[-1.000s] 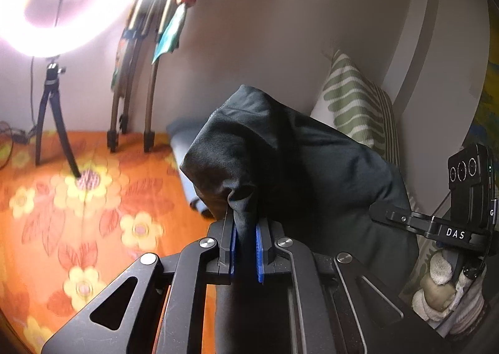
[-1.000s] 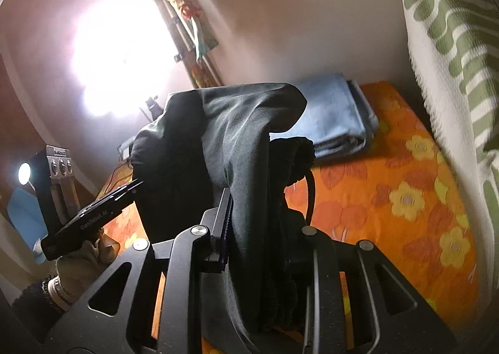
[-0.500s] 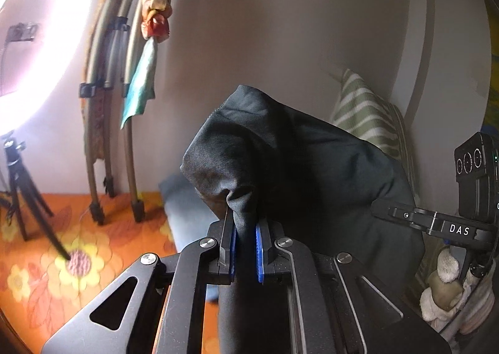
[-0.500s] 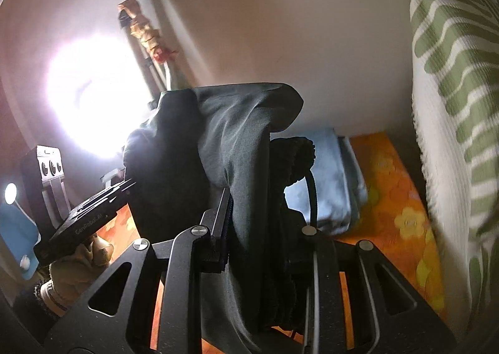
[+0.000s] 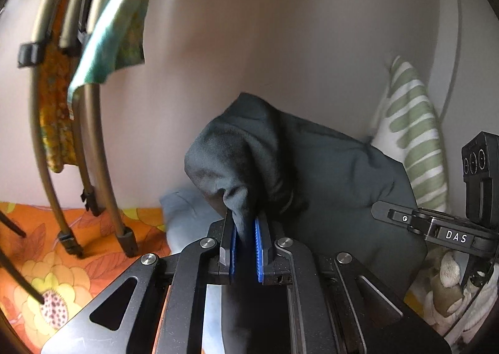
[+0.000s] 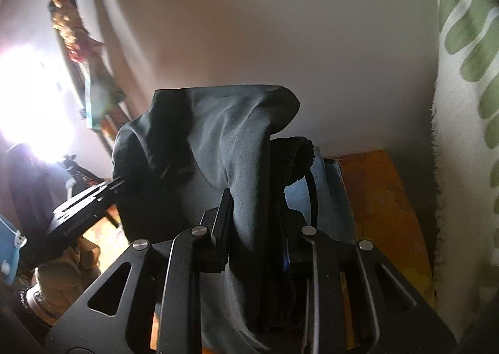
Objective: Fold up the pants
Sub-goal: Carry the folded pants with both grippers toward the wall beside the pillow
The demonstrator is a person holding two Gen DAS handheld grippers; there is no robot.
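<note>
The dark grey pants hang bunched between both grippers, lifted well above the bed. My left gripper is shut on a fold of the pants between its blue pads. My right gripper is shut on another part of the pants, with the elastic waistband bulging beside its right finger. The right gripper also shows at the right edge of the left wrist view, held by a gloved hand. The left gripper shows at the left of the right wrist view.
An orange floral bedsheet lies below. A folded light blue garment lies by the wall. A green-striped pillow leans at the right. Curved poles with hanging cloth stand at the left. A bright ring light glares.
Both grippers have risen with the pants still clamped. The views have tilted up toward the wall, so less of the bedsheet shows and the ring light has left the left wrist view.
</note>
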